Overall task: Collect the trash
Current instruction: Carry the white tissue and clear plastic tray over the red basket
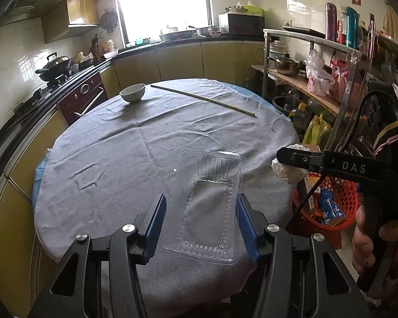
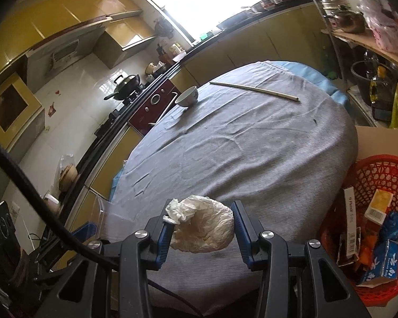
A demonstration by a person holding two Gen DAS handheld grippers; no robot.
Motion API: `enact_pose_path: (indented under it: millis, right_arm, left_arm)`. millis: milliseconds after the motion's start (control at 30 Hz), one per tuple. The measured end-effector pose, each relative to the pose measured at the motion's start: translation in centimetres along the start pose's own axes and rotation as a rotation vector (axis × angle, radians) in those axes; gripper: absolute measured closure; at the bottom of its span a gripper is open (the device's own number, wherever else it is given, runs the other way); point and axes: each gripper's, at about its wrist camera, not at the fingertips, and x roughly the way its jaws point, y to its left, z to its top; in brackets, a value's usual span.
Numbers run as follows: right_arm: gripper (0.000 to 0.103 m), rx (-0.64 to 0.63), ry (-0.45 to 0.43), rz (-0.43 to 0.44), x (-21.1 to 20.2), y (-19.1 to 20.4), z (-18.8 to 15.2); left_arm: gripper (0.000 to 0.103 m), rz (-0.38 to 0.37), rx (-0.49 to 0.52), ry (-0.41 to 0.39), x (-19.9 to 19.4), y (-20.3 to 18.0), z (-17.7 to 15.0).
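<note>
The left tongs clasp a clear plastic clamshell tray, ribbed along its walls, see-through enough that the grey cloth shows beneath; it is held lengthwise between the blue pads above the near edge of the round surface. The right tongs are closed on a crumpled white tissue wad, creased and slightly yellowed, also at the near edge of the surface; in the left view the same wad sits just past the surface's right rim, above the basket side. On the floor just beside the surface stands a red mesh basket, holding a white carton strip, a yellow-and-white box, a crumpled blue wrapper and a blue-and-white pack. At the far side of the surface a white bowl stands upright, whether anything is in it cannot be told, and a pair of long chopsticks lies near it, apart from it.
</note>
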Motion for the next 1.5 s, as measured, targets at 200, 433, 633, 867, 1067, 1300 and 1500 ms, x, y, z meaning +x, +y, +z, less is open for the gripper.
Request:
enact_pose_path:
  millis: [200, 433, 633, 867, 1067, 1300, 1500]
  right_arm:
    - [0.057, 0.043, -0.005, 0.004, -0.4, -2.1, -0.1]
    - [0.056, 0.095, -0.024, 0.001, -1.5, -4.9, 0.0]
    - [0.056, 0.159, -0.046, -0.003, -2.8, -7.9, -0.2]
    - [0.056, 0.218, -0.079, -0.020, -4.7, -10.8, -0.5]
    - [0.056, 0.258, -0.111, -0.038, -6.6, -12.9, -0.6]
    - [0.056, 0.297, -0.139, -0.056, -8.4, -15.0, -1.0]
    - [0.056, 0.315, -0.157, -0.066, -9.5, -16.0, -1.2]
  left_arm:
    - [0.048, -0.006, 0.015, 0.032, 1.0, -1.3, 0.2]
    - [0.048, -0.010, 0.050, 0.063, 2.1, -3.5, 0.6]
    - [0.048, -0.009, 0.086, 0.070, 2.8, -5.3, 1.2]
    - [0.048, -0.009, 0.146, 0.056, 3.8, -7.9, 2.3]
    - [0.048, -0.005, 0.189, 0.050, 4.8, -9.9, 3.6]
    - [0.048, -0.004, 0.241, 0.043, 5.3, -12.1, 4.2]
    - [0.048, -0.001, 0.269, 0.040, 5.4, -13.3, 4.4]
